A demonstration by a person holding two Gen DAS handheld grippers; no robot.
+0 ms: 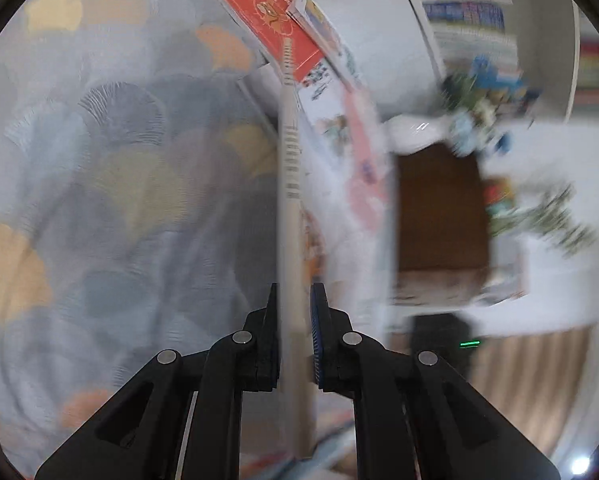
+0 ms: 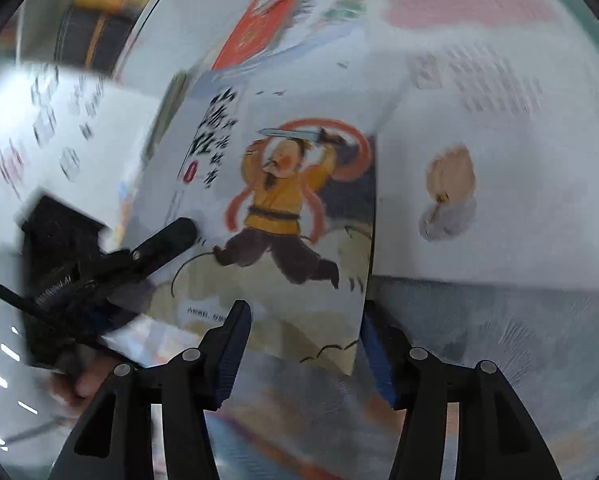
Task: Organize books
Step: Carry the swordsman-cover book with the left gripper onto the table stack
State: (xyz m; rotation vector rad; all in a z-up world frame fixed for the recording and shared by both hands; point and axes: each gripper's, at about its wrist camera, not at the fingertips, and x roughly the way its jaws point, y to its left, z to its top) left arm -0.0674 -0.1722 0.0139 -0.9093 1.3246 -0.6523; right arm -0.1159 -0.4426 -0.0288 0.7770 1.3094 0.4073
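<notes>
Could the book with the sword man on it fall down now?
Maybe. The left hand-held gripper pinches the sword-man book only by its thin edge, so it could slip or swing. The right hand-held gripper stands open around its lower corner, not pressing, so it would not catch it.

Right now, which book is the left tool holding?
The swordsman book, clamped edge-on in the left tool; the red book lies loose.
</notes>
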